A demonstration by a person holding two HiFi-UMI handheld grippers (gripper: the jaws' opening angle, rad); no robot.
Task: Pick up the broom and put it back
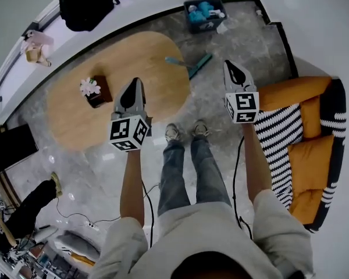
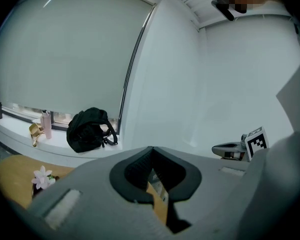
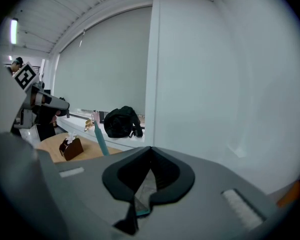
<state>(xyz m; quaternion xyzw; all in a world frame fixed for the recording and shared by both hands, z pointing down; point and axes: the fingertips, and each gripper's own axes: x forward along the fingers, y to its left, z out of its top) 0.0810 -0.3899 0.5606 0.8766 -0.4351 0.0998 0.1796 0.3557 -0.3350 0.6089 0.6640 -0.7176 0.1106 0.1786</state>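
The right gripper [image 3: 151, 150] is closed on nothing, its jaws pressed together. The left gripper [image 2: 152, 150] looks closed and empty too. Both hang well apart from the teal broom [image 1: 193, 65], which leans at the far rim of the oval wooden counter [image 1: 81, 127], beyond the person's shoes. To take it well, I judge the right gripper should open first, come down beside the counter's rim and close squarely across the handle. There is open marble floor between the counter and the striped orange armchair [image 1: 302, 92]; a storage box [image 1: 205, 15] sits near the broom, on its far side
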